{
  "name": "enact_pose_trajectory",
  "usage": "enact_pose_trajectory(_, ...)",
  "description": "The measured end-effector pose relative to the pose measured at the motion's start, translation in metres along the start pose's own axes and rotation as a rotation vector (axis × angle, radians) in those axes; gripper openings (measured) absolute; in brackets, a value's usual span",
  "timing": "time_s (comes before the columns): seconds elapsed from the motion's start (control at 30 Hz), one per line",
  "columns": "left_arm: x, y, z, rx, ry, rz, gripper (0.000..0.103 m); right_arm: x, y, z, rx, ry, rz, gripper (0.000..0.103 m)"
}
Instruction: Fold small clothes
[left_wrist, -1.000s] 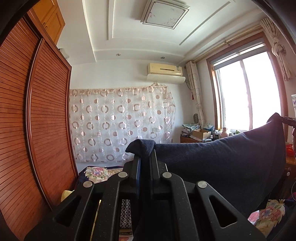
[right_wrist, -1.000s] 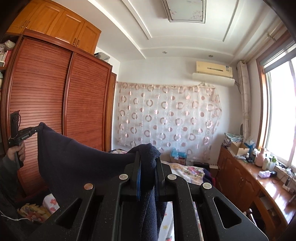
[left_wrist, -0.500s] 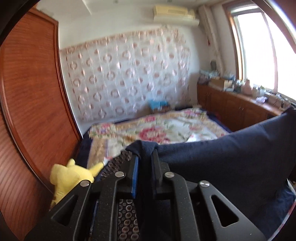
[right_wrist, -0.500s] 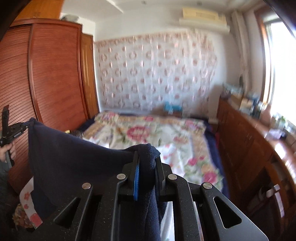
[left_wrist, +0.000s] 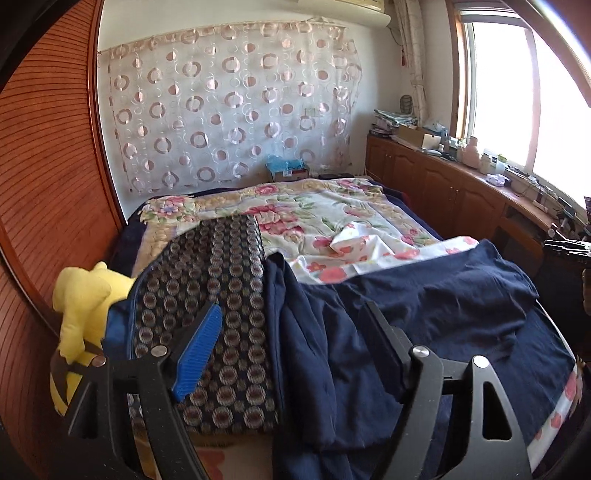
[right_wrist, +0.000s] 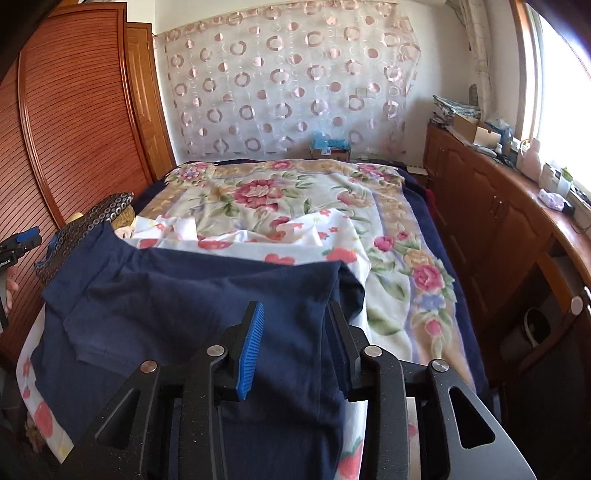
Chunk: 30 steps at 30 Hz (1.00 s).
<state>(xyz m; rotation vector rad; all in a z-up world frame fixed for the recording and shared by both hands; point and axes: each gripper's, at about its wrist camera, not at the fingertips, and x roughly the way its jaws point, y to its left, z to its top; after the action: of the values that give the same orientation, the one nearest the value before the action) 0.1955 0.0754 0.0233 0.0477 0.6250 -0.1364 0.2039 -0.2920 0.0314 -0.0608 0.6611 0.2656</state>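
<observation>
Now, garment: a navy garment (left_wrist: 424, 306) lay spread across the near end of the bed (right_wrist: 399, 236), over a white floral sheet (right_wrist: 258, 240).
Left tool (left_wrist: 291, 339): spread wide, holding nothing, above the garment's left edge.
Right tool (right_wrist: 295, 343): parted, empty, over the garment's right edge.
Beside garment: a patterned cushion (left_wrist: 207, 295) touched its left side; a yellow plush toy (left_wrist: 81, 299) sat beyond the cushion.

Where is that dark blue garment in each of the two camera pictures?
Left wrist view: the navy garment lies spread on the bed, centre to right, beside a patterned cushion.
Right wrist view: the navy garment fills the lower left and centre.
Shared landmark: the circle-patterned curtain on the far wall.
</observation>
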Motion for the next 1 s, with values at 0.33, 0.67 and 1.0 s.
enact_pose_trajectory(0.33,-0.001,-0.011,-0.064,-0.034,0.081,-0.025,0.077,0.042,-0.022,-0.044,0.056,0.133,-0.047,0.046)
enact_pose_trajectory(0.67,0.006,-0.008,-0.100,-0.042,0.142,-0.053,0.077,0.042,-0.018,-0.053,0.084,0.152,-0.030,0.046)
enact_pose_trajectory(1.0,0.001,-0.015,-0.088,-0.028,0.095,-0.076,0.055,0.047,-0.031,-0.047,0.108,0.134,-0.026,0.046)
